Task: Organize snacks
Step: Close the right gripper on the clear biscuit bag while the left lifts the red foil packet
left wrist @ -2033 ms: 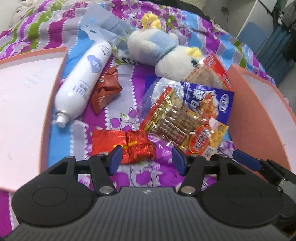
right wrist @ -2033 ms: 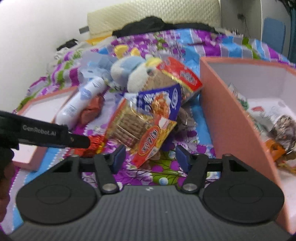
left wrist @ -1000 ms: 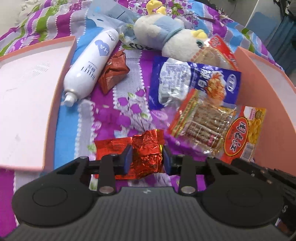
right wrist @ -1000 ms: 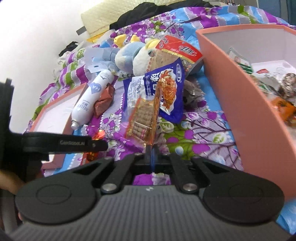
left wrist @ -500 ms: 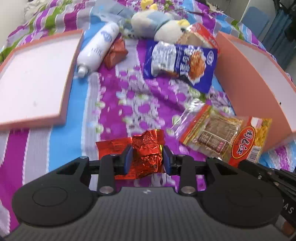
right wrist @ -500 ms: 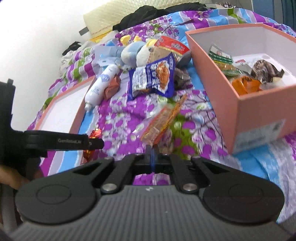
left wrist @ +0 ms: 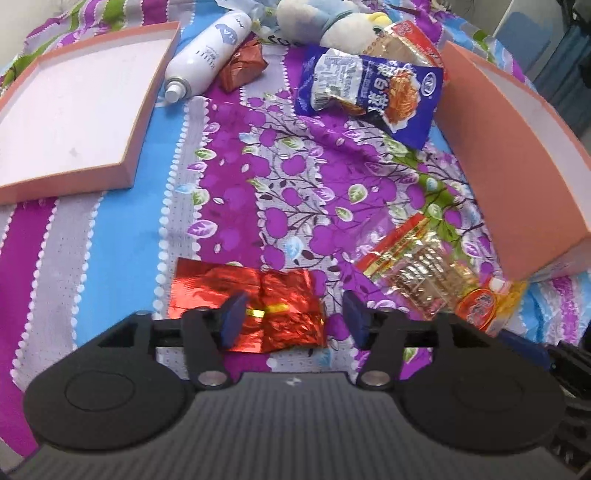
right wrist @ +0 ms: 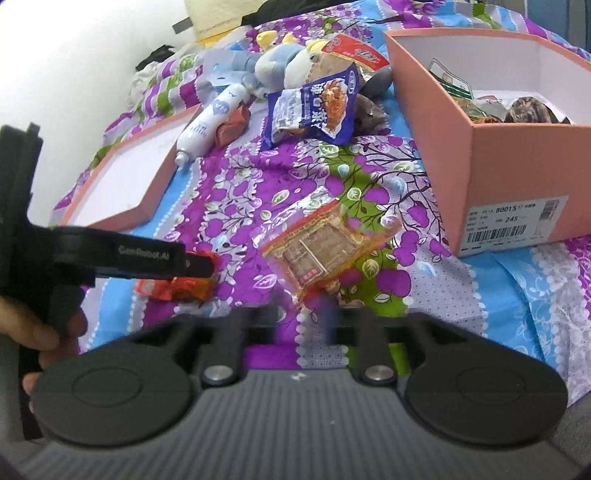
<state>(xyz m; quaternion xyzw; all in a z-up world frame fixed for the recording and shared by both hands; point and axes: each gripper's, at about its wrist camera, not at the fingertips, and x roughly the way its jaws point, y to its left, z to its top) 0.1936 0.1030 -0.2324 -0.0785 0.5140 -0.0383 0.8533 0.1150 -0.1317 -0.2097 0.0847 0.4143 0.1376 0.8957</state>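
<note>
My left gripper point(left wrist: 293, 319) is open, its blue pads either side of a red foil snack packet point(left wrist: 255, 302) that lies flat on the bedspread. The packet also shows in the right wrist view point(right wrist: 177, 286), under the left gripper's finger. My right gripper point(right wrist: 303, 325) is open and motion-blurred, just behind a clear and orange biscuit packet point(right wrist: 321, 247) lying on the bedspread; the same packet shows in the left wrist view point(left wrist: 432, 275). A blue noodle snack bag point(left wrist: 373, 92) lies further back.
A pink box point(right wrist: 509, 166) holding several snacks stands at the right. Its pink lid point(left wrist: 74, 99) lies at the left. A white spray bottle point(left wrist: 207, 55), a brown foil packet point(left wrist: 242, 64), a plush toy point(left wrist: 332, 22) and a red packet point(left wrist: 410, 40) lie at the back.
Both grippers have opened. The red foil packet and the biscuit packet were let go and now lie on the bedspread nearer the front.
</note>
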